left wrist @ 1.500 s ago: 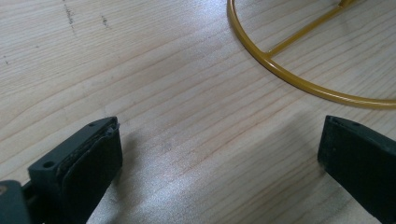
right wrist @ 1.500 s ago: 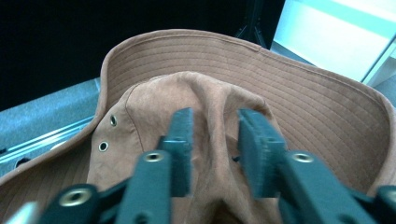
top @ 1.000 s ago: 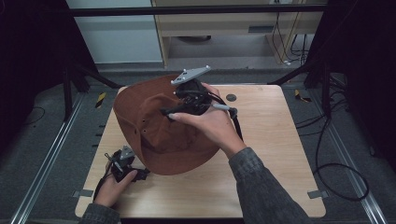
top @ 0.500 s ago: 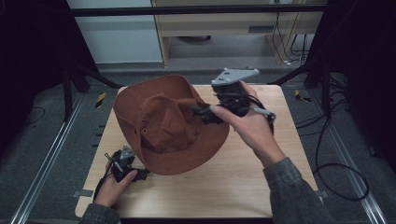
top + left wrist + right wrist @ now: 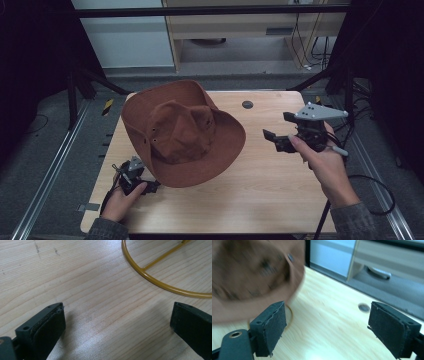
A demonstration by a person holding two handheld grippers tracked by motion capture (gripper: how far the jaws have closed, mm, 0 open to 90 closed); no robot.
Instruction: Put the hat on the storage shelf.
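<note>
The pale wooden table lies bare from centre to its three o'clock edge. The floppy brown felt hat sits at ten o'clock, brim overhanging the far edge. The right gripper, at three o'clock, has just narrowed slightly, jaws wide and empty. The left gripper (seven o'clock, beside the brim) gapes empty near a thin yellow wire ring.

text: none legible | labels: none | numbers: none | signs: none
</note>
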